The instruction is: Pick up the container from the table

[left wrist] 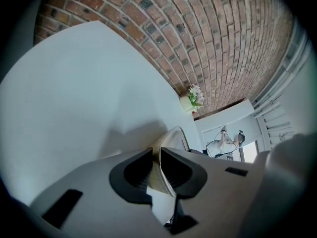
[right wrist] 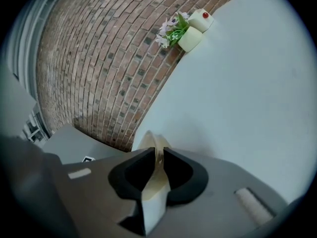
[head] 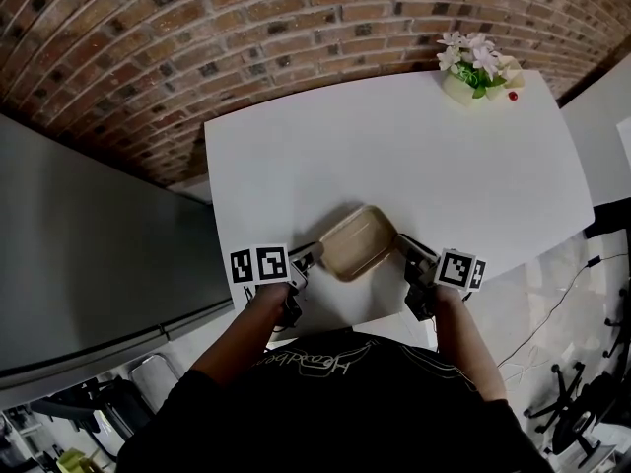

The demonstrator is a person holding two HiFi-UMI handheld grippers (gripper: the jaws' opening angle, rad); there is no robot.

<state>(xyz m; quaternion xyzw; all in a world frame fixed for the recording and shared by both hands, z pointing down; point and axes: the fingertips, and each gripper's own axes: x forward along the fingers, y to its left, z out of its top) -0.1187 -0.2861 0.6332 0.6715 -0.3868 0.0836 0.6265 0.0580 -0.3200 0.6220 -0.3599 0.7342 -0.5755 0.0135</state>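
**Head view:** the shallow beige rectangular container (head: 357, 241) lies on the white bench (head: 394, 156), close to the bench's 6 o'clock edge and turned on a diagonal. The left tool (head: 308, 257) meets its rim at 9 o'clock and the right tool (head: 406, 249) meets it at 3 o'clock, so the hold is opposed and even. A small pot of white flowers (head: 476, 67) stands well apart at the 1 o'clock corner, clear of any lift.

**Left gripper view:** the left tool (left wrist: 155, 155) has its dark pads drawn close, pinching the container's thin rim (left wrist: 171, 138). Only the lip sits between them, so the bite looks shallow.

**Right gripper view:** the right tool (right wrist: 159, 155) pinches the opposite rim, and the pale wall (right wrist: 151, 142) rises at 12 o'clock between its pads.

With both edges gripped, the lift looks best done straight up, with both hands rising at one pace so the container stays level. Pulling the hands apart could strip the thin lip from the pads, and pushing them together would likely buckle the wall — a steady squeeze and fixed spacing seem the safest course.
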